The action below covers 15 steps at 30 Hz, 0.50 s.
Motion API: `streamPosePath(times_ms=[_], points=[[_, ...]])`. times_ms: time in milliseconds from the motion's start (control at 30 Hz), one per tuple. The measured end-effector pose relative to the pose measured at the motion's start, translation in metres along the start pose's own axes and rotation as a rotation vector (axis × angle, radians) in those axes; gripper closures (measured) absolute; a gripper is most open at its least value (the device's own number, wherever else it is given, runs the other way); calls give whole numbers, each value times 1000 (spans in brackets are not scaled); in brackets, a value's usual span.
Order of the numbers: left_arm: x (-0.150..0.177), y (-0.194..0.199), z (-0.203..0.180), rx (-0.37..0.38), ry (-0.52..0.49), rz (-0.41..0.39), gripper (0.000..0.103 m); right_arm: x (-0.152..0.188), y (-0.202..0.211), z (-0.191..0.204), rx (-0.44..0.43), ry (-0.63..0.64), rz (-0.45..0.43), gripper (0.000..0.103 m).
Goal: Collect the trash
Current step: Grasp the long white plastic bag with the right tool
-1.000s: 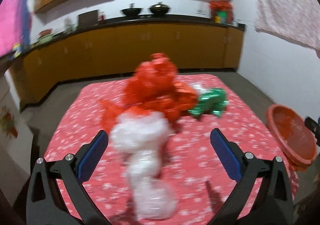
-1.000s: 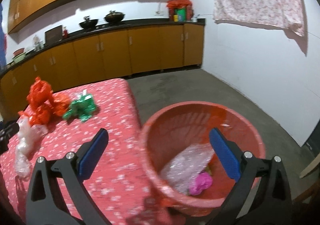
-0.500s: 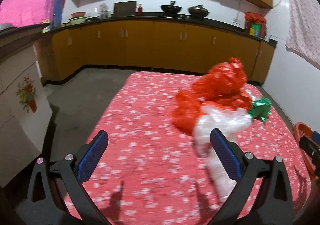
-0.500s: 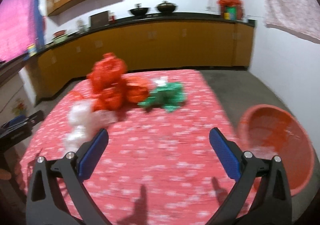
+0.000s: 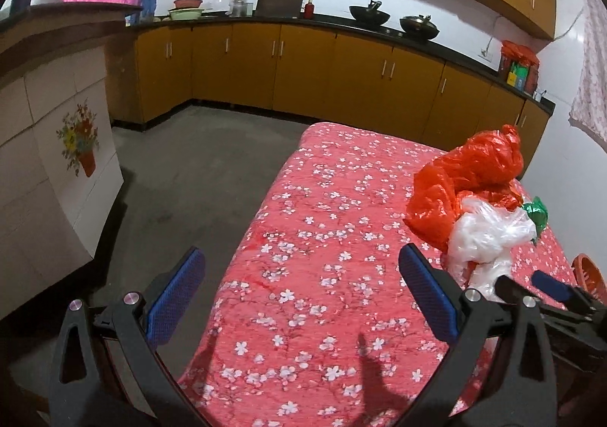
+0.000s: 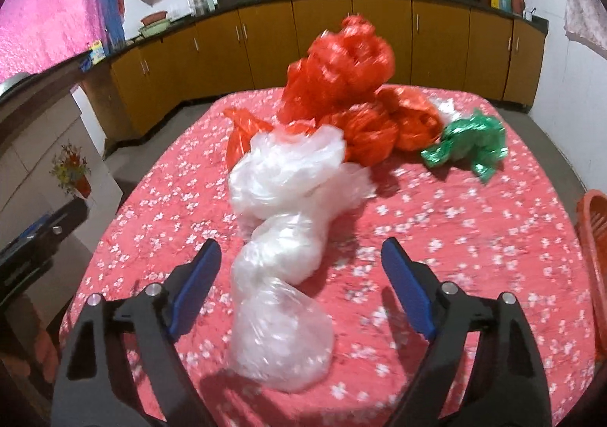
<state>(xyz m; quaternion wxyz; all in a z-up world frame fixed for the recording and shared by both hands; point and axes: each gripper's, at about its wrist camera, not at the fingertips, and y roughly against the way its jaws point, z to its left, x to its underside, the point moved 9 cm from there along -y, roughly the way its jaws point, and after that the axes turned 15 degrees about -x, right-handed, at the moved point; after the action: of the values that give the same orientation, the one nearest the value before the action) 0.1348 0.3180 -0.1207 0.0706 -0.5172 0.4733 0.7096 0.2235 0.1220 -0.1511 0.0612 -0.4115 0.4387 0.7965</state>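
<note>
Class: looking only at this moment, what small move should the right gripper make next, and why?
Probably ease the right gripper forward and close on the clear plastic bag: its jaws are open and empty, and the bag lies directly between them on the tablecloth.

Home kitchen: cabinets, woks
</note>
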Motion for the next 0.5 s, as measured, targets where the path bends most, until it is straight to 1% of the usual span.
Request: streamPosePath(times_ms=[33,133,200,367,433,500], points=[[-1,-1,0,1,1,1,2,1,-5,-1,5,3,14,24],[1,-1,-3,11,-2,2,2,6,-16,-4,5,3,50,35],[1,-1,-9,19,-12,3,2,9,-19,-4,-17,-3,69,51],[4,3,-29,48,-35,1,2,12,-10,-9,-1,26,62,60],[6,6,-39,63,-45,1,2,14,-3,-18,5,13,59,63],[7,7,-50,79,-56,3,2,16,5,-29,15,-5,51,64]])
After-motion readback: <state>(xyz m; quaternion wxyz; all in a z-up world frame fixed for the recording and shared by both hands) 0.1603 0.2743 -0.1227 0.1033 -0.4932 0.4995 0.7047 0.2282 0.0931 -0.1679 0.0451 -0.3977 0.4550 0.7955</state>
